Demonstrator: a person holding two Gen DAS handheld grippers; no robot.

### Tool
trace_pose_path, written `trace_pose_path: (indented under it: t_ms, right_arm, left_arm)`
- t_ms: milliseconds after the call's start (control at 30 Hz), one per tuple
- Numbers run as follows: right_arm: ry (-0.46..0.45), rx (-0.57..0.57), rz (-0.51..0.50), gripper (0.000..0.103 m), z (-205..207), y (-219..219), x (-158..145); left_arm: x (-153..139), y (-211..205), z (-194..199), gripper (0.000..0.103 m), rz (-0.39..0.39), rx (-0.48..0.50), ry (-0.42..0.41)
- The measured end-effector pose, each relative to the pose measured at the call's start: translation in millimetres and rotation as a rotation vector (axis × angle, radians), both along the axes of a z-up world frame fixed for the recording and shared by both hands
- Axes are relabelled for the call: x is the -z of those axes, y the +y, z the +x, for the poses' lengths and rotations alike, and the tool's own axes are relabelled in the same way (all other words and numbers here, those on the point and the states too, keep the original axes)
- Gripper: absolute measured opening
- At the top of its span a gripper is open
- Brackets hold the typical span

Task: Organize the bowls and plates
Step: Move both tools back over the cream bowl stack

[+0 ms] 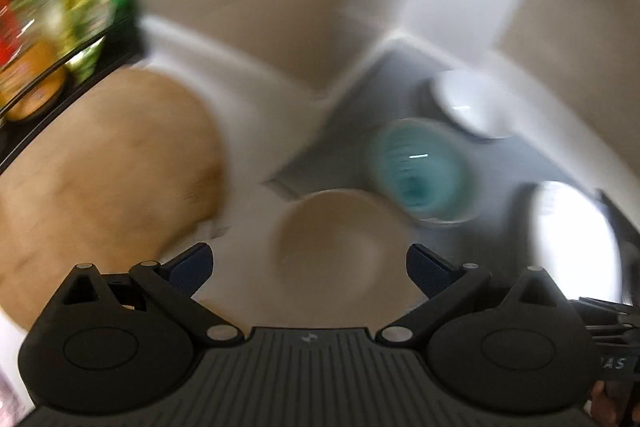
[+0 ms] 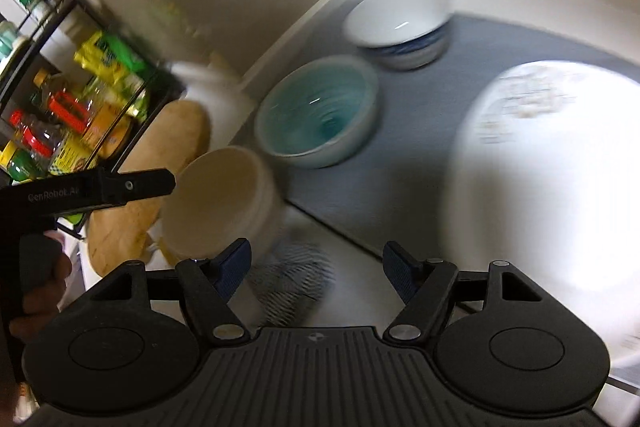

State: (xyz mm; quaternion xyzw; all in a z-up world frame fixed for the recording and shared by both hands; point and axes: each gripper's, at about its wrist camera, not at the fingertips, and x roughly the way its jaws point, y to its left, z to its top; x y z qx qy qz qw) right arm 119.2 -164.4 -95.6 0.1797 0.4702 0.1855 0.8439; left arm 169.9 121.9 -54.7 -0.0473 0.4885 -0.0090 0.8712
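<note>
Blurring all crockery: teal bowl [image 2: 318, 111], overexposed white plate [image 2: 548, 187]; both grippers' jaws apart, empty.

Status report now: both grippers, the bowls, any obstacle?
Left gripper open, empty, over beige bowl. Right gripper open, empty. Teal bowl on grey mat. Nothing in the way.

Both blurred wrist views look down, seemingly close, sharing the teal bowl [image 1: 420, 167] [image 2: 318, 111].

Heavy motion blur, dim warm light, white plate [image 2: 552, 187] blown out, fisheye-bent edges
</note>
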Motion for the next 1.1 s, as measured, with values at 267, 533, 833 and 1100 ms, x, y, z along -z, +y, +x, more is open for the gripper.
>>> trace_pose_path:
  t_ms: [267, 533, 833, 1100]
  right_arm:
    - [0.051, -0.036, -0.038, 0.075, 32, 49, 10]
    - [0.09, -0.01, -0.113, 0.071, 46, 69, 23]
    - [0.111, -0.018, -0.121, 0.054, 53, 78, 31]
    - [0.122, -0.026, -0.135, 0.054, 59, 84, 36]
  left_arm:
    - [39, 24, 16, 0.103, 0.009, -0.049, 0.109]
    - [58, 34, 29, 0.103, 0.031, -0.022, 0.15]
    - [71, 33, 43, 0.103, 0.057, 0.001, 0.172]
    - [76, 29, 49, 0.103, 0.08, 0.012, 0.186]
